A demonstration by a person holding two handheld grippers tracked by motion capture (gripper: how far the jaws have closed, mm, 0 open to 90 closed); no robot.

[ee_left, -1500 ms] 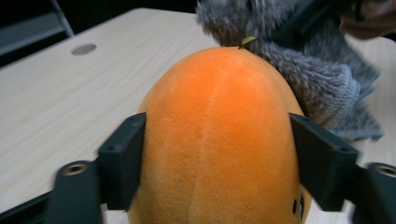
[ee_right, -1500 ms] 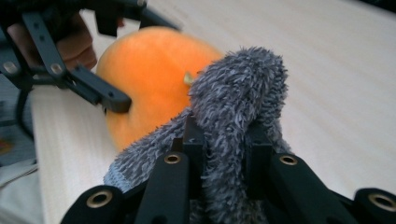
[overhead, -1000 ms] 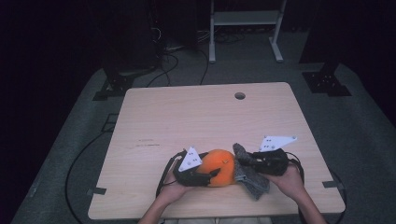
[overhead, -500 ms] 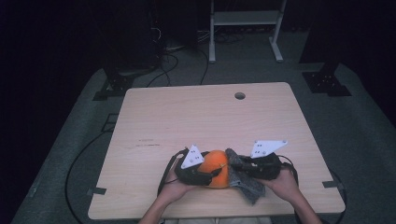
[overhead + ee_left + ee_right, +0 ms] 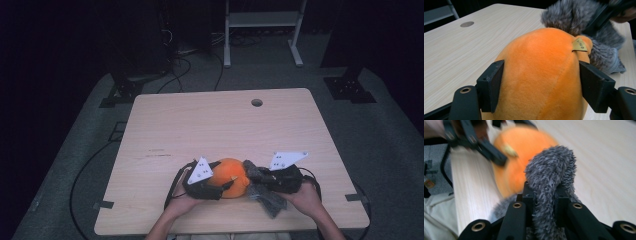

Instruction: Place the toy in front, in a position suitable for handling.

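Note:
An orange plush ball (image 5: 233, 174) lies near the table's front edge, with a small gold tag (image 5: 579, 45) on its side. My left gripper (image 5: 226, 183) has its jaws around the ball (image 5: 541, 75). The jaws have just been opening, and both pads (image 5: 492, 85) still touch the plush. A grey furry cloth (image 5: 267, 200) lies against the right side of the ball. My right gripper (image 5: 260, 176) is shut on a bunched fold of that cloth (image 5: 551, 167), which sticks up between its fingers (image 5: 527, 195). The two grippers face each other across the ball.
The light wooden table (image 5: 200, 125) has a round cable hole (image 5: 257, 102) near its far edge. Cables (image 5: 172, 187) trail from both grippers by the front edge. Beyond the table are a dark floor, stands and a white frame (image 5: 260, 20).
My right gripper has shifted slightly left, bringing the grey cloth closer against the orange ball. The left gripper has stayed in place around the ball.

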